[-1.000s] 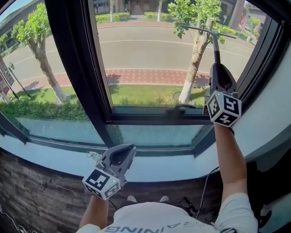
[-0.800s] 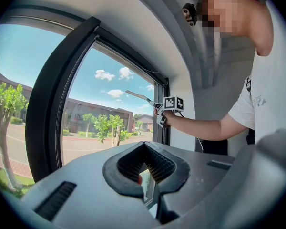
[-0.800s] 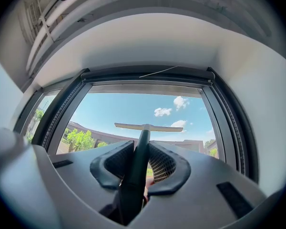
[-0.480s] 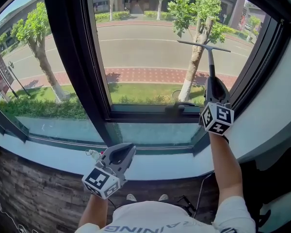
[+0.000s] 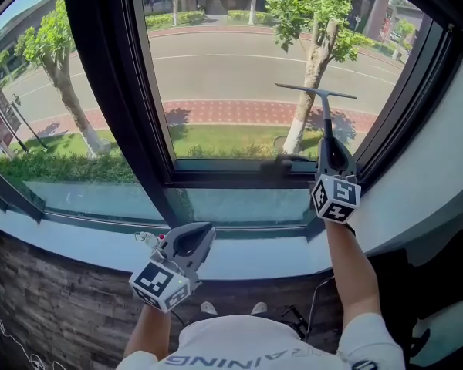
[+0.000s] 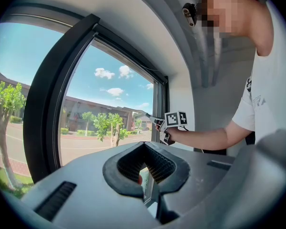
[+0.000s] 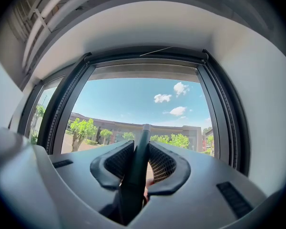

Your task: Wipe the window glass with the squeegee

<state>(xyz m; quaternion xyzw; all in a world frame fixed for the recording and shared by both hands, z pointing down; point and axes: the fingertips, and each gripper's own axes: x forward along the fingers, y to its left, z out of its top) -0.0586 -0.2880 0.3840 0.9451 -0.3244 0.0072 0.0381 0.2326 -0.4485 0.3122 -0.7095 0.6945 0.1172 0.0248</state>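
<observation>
The squeegee [image 5: 315, 92] stands upright against the right window pane [image 5: 231, 60], its thin blade level at mid-height of the glass. My right gripper [image 5: 327, 139] is shut on its dark handle [image 7: 135, 175], just above the pane's lower frame. In the right gripper view the handle runs up between both pads [image 7: 163, 163] towards the sky. My left gripper [image 5: 202, 232] hangs low over the white sill [image 5: 247, 253], shut and holding nothing. In the left gripper view its jaws [image 6: 144, 165] point along the window, and the right gripper [image 6: 174, 120] and forearm show beyond them.
A thick black mullion [image 5: 108, 91] separates this pane from the left pane [image 5: 31, 68]. A dark latch [image 5: 282, 164] sits on the lower frame beside the handle. The black side frame [image 5: 405, 91] and a white wall close in on the right. A small object [image 5: 147, 239] lies on the sill.
My right gripper has drawn the squeegee down the glass and slightly left. The left gripper has barely shifted.
</observation>
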